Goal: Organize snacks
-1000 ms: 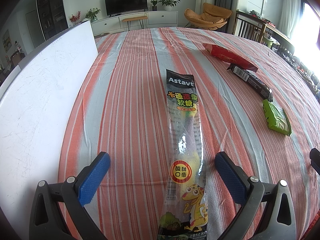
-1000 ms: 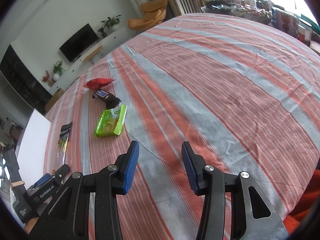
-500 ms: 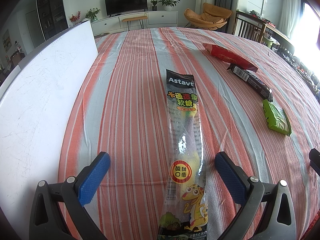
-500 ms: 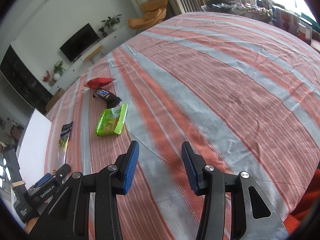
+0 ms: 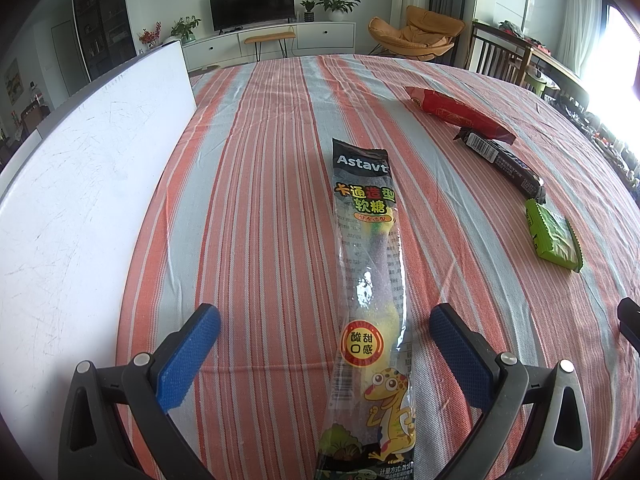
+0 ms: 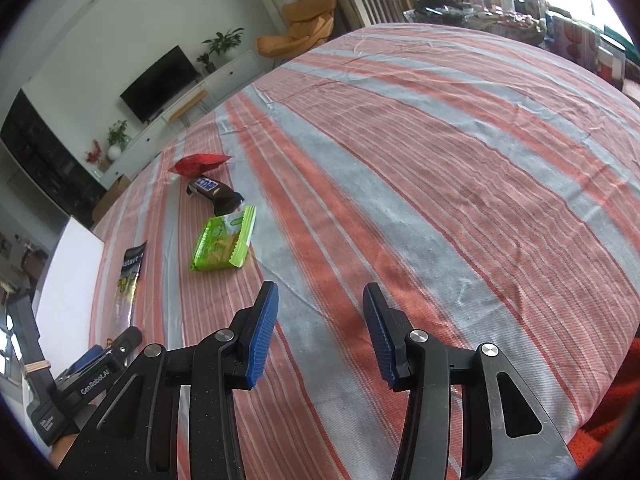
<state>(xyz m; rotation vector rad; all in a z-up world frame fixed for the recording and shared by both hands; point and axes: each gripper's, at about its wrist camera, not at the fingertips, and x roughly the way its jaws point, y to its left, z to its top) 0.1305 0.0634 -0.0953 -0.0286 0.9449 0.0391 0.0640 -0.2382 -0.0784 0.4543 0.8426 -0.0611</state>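
Gummy pack [image 5: 370,280], lengthwise near the bench's [image 5: 260,160] left edge, between wide-open, empty left gripper [image 5: 324,344] jaws: lower squarely, close across its narrow width mid-length; right gripper [image 6: 320,332] half-open, empty over bare cloth.

Both views are lit by strong daylight from windows [image 5: 612,36] at the right — these are blown out to white. The striped cloth [image 6: 440,200] is evenly lit, with only soft shadows. Straight lines are bent by the fisheye lenses, and corners are vignetted black.
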